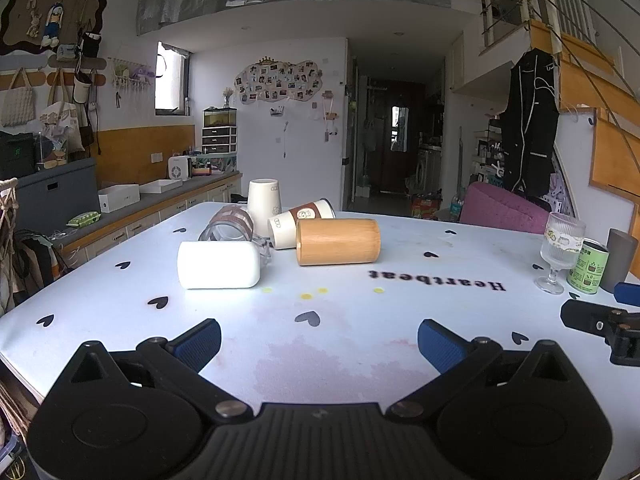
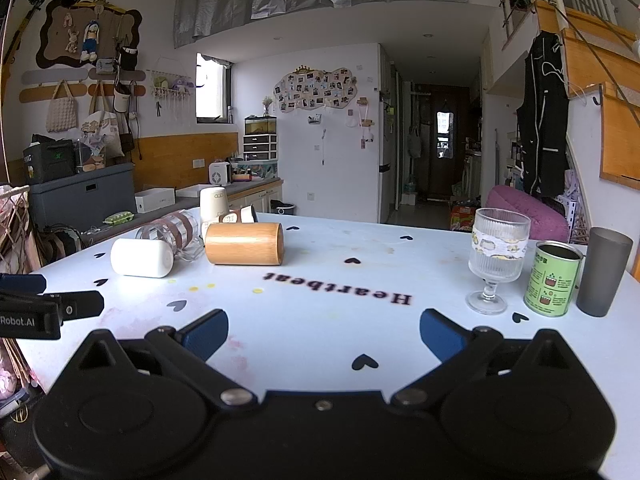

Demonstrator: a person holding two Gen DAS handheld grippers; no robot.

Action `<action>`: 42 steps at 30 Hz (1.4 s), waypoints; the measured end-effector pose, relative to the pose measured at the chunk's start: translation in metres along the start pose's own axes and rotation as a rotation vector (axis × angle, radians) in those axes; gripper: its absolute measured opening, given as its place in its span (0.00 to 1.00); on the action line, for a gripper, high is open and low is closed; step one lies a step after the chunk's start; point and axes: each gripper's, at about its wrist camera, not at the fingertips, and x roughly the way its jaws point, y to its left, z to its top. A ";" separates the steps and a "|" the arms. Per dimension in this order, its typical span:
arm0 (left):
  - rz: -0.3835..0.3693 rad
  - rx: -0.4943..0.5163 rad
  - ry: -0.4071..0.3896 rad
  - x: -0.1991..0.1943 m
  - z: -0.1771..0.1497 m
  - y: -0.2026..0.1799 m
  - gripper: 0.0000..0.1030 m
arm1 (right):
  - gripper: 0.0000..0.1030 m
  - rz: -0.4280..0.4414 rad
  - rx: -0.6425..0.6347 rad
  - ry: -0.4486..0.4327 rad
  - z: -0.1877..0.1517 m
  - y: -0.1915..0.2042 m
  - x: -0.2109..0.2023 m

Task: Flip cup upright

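Note:
Several cups lie on their sides on the pale blue table [image 1: 360, 320]: a white cup [image 1: 218, 265], a wooden cup [image 1: 338, 241], a clear banded glass [image 1: 232, 226] and a paper cup [image 1: 298, 222]. A cream cup [image 1: 263, 202] stands upside down behind them. They also show in the right wrist view: white cup [image 2: 142, 258], wooden cup [image 2: 244, 244]. My left gripper [image 1: 319, 338] is open and empty, near the table's front edge. My right gripper [image 2: 324, 332] is open and empty, to the right of the left one.
A stemmed glass [image 2: 498, 258], a green tin [image 2: 554, 284] and a grey tumbler [image 2: 604, 272] stand upright at the right. A counter with boxes [image 1: 120, 198] runs along the left wall. A pink seat [image 1: 504, 206] stands beyond the table.

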 end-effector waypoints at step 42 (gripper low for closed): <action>0.505 -0.691 0.337 0.227 0.095 0.104 0.89 | 1.00 0.027 0.062 -0.023 -0.018 -0.020 -0.012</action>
